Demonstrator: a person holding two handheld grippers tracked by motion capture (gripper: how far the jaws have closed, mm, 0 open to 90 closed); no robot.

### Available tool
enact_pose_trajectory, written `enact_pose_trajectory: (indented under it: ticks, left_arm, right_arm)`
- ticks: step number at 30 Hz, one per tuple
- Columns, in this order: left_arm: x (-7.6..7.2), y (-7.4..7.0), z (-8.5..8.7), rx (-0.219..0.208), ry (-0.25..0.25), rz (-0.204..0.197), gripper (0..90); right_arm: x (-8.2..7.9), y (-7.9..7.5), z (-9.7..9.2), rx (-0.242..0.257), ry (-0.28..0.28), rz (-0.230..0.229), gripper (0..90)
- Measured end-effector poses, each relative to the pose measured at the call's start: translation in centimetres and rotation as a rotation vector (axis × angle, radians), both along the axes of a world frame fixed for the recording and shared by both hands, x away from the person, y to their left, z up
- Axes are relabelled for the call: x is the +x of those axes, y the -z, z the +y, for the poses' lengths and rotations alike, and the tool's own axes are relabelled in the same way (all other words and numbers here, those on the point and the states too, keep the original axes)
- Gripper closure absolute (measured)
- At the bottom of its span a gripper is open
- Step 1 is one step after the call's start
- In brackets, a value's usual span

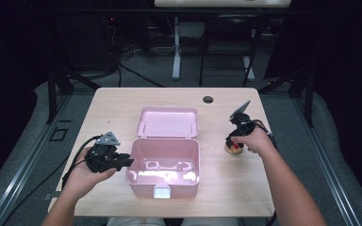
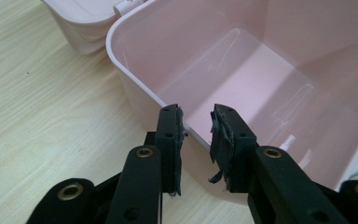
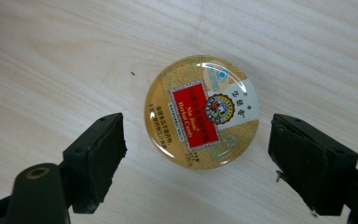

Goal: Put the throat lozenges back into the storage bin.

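R gripper open, candy tin betw jaws

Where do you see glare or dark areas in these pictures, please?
High view: surroundings dark, table lit, bright sheen inside the box. Right gripper view: white glare streaks along the tin top edge. Left gripper view: evenly lit, faint streak reflections on the box floor.

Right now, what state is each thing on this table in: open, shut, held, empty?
Pink plastic box: open, empty, its left wall between the left jaws.
Pink hinged lid: swung back flat on the table.
Round gold candy tin: closed, flat on the table, not gripped.
Left gripper: clamped on the box wall.
Right gripper: open around the tin.
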State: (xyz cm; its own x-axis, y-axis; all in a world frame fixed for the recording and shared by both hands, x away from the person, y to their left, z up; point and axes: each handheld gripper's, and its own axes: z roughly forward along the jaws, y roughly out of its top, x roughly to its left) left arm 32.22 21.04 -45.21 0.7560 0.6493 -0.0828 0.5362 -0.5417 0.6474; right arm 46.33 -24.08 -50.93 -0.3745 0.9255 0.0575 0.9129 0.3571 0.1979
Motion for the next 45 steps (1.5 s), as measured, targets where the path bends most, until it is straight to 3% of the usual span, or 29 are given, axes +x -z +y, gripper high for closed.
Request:
enact_pose_trajectory:
  ticks: [23,27,34,45]
  left_arm:
    - [0.0,0.0,0.0,-0.006,-0.003,0.003,72.1]
    - [0.0,0.0,0.0,-0.005,-0.003,0.003,72.1]
    - [0.0,0.0,0.0,-0.005,-0.001,0.003,72.1]
    - [0.0,0.0,0.0,-0.006,-0.003,0.005,72.1]
  right_arm:
    - [1.2,2.6,0.4,-0.009,0.024,0.045,16.3]
    - [1.3,3.0,0.3,-0.015,0.04,0.075,16.8]
    - [1.5,3.6,0.1,-0.011,0.044,0.09,17.0]
    - [1.7,4.1,0.5,-0.028,0.05,0.092,19.0]
